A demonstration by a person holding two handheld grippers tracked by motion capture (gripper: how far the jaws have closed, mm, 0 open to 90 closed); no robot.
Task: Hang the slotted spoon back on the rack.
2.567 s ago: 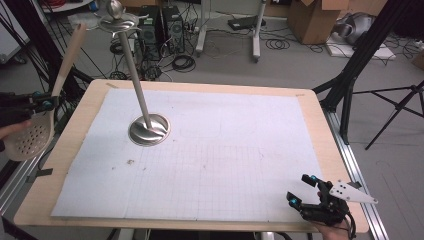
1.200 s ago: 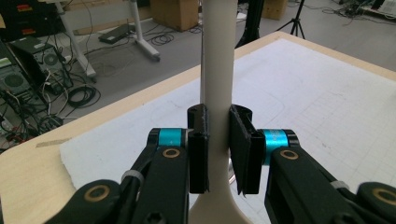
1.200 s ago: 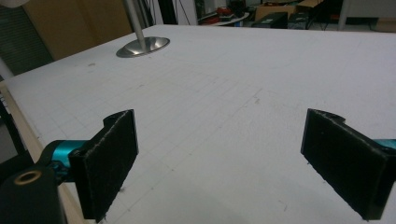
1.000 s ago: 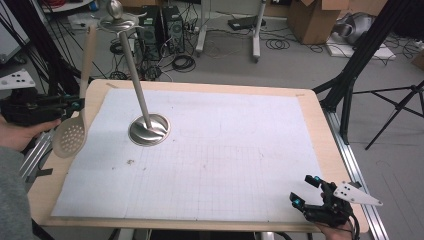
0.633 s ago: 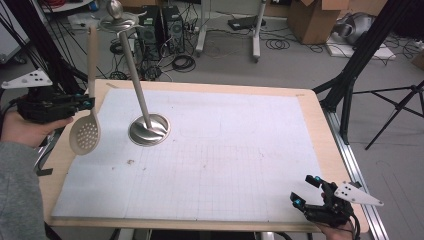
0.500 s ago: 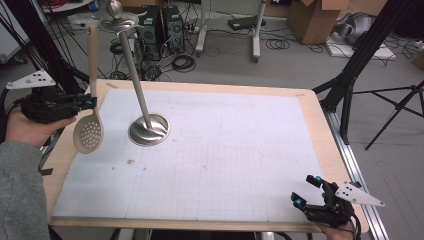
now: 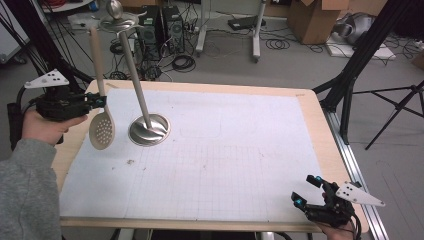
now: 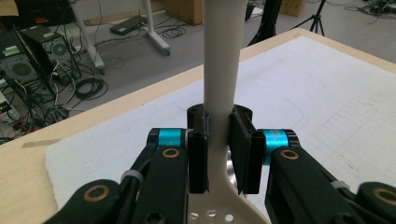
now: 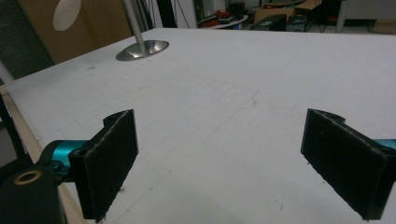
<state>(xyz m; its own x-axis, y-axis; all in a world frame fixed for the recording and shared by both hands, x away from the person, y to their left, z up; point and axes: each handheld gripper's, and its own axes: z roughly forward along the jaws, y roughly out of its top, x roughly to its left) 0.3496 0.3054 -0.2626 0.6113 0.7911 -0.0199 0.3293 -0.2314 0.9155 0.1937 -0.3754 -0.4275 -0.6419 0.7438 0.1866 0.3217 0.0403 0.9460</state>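
Observation:
My left gripper (image 7: 100, 101) is shut on the neck of a beige slotted spoon (image 7: 101, 131), which hangs above the table's left edge. The spoon's handle points up and its perforated head points down. In the left gripper view the pads (image 8: 198, 149) clamp the spoon's handle (image 8: 223, 60) just above its head. A metal stand (image 7: 149, 130) with a round base and a tilted pole sits just to the right of the spoon, apart from it. My right gripper (image 7: 307, 190) rests at the front right corner, open with nothing between its pads (image 9: 109, 161). In the right gripper view the stand's base (image 9: 142, 50) lies far off.
A white gridded mat (image 7: 225, 150) covers the wooden table (image 7: 310, 107). Black tripod legs (image 7: 350, 85) stand off the right edge. Computers and cables (image 7: 160, 30) lie on the floor behind, and cardboard boxes (image 7: 312, 15) stand at the back right.
My left hand has carried the spoon rightward from off the table's left edge toward the stand, turning it from tilted to upright. The right gripper has stayed put.

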